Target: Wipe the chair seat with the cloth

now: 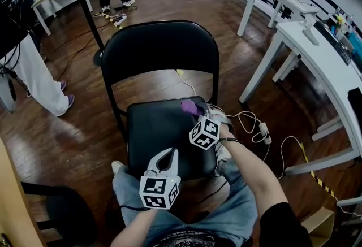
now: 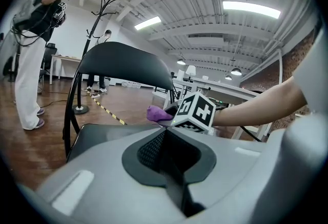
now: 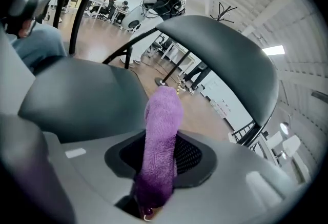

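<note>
A black folding chair faces me, its seat just beyond my knees and its backrest upright behind. My right gripper is shut on a purple cloth at the seat's far right part. In the right gripper view the cloth sticks up out of the right gripper, with the seat close behind it. My left gripper hovers over the seat's front edge, shut with nothing in it. In the left gripper view, the left gripper points at the cloth across the seat.
White tables stand at the right, with white cables and striped tape on the wood floor beside the chair. A person stands at the left near a coat-stand pole. A dark seat sits at lower left.
</note>
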A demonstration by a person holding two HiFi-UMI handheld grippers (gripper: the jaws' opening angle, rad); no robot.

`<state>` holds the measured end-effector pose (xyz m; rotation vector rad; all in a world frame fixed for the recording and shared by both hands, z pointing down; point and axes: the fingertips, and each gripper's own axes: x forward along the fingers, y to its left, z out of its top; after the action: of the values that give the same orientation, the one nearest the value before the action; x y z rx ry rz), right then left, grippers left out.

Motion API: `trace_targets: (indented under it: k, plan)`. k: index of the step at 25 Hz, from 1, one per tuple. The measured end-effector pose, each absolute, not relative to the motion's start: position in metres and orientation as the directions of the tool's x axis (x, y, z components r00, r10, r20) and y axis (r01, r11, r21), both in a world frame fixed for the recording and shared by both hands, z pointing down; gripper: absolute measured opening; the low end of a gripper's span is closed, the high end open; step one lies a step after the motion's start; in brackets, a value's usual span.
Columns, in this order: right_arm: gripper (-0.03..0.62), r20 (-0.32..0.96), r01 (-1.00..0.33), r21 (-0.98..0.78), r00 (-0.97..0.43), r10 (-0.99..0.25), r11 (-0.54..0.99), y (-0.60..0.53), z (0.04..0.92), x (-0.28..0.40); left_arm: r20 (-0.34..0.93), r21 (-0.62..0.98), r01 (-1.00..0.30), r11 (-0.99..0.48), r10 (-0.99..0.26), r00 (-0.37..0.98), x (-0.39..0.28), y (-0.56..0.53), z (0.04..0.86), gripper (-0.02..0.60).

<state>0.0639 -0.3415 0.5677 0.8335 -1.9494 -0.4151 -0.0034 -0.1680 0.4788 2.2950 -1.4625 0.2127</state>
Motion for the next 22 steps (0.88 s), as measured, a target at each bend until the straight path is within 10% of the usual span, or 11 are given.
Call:
trace_targets:
  k: [22]
  plan:
    - [0.114, 0.684, -0.378, 0.565, -0.283, -0.673, 0.734, -0.362, 0.615, 0.07, 0.403, 0.222, -0.906, -0.361, -0.812, 0.423, -0.006, -0.184, 0.5, 0.005]
